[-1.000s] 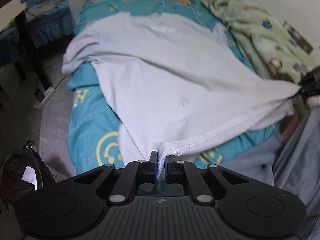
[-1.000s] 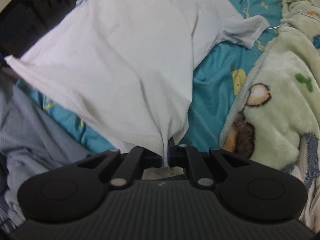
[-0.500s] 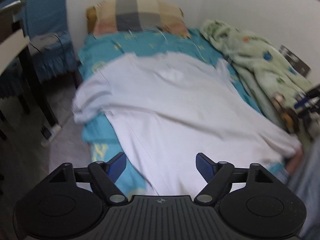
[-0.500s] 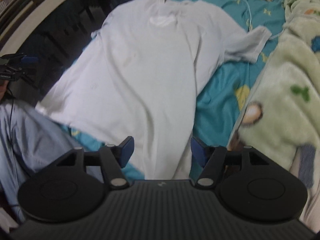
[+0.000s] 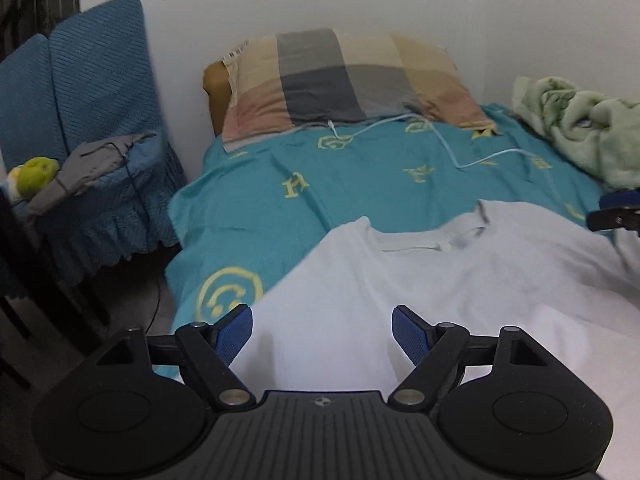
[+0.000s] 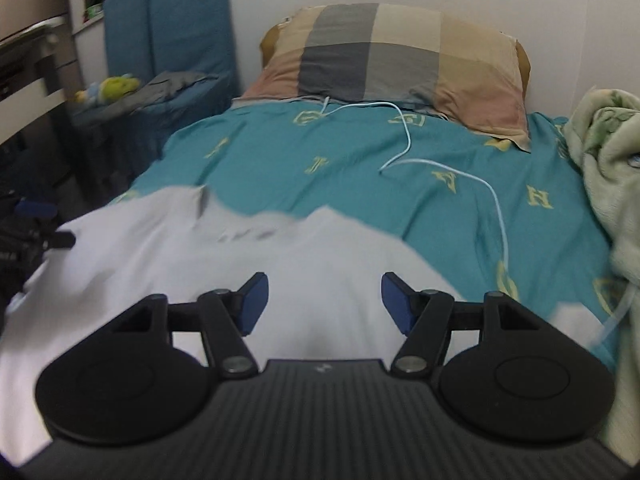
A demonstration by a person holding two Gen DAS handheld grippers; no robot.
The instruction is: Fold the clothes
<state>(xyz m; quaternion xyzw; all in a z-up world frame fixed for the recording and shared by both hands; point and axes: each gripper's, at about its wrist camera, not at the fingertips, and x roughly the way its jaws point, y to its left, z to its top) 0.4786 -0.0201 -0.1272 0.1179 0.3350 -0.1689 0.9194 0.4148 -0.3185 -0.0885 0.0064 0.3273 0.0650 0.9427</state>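
On the teal bedsheet [image 5: 344, 184] lay one white T-shirt [image 5: 460, 288], spread flat, collar toward the checked pillow [image 5: 344, 80], its body filling the near part of both wrist views; blur softened the cloth edges, so finer creases could not be told. Left gripper [image 5: 322, 330]: released, blue pads standing wide apart over the shirt, no cloth between them; its jaws had just been opening. Right gripper [image 6: 324, 300]: likewise released and empty above the shirt, jaws also just opened; its tip showed at the right edge of the left view, near the shirt's far shoulder. Other items noted: white cable [image 6: 452, 168] trailing from the pillow across the sheet, clear of the shirt; green fleece blanket [image 6: 604, 152] heaped along the wall side; blue-covered chair [image 5: 92, 104] beside the bed, holding a grey garment [image 5: 88, 168] and a yellow-green soft toy [image 5: 36, 172]. Progress, as judged: shirt laid out and let go; no fold visible; sleeves and body all left to fold, so the task stood near its start.
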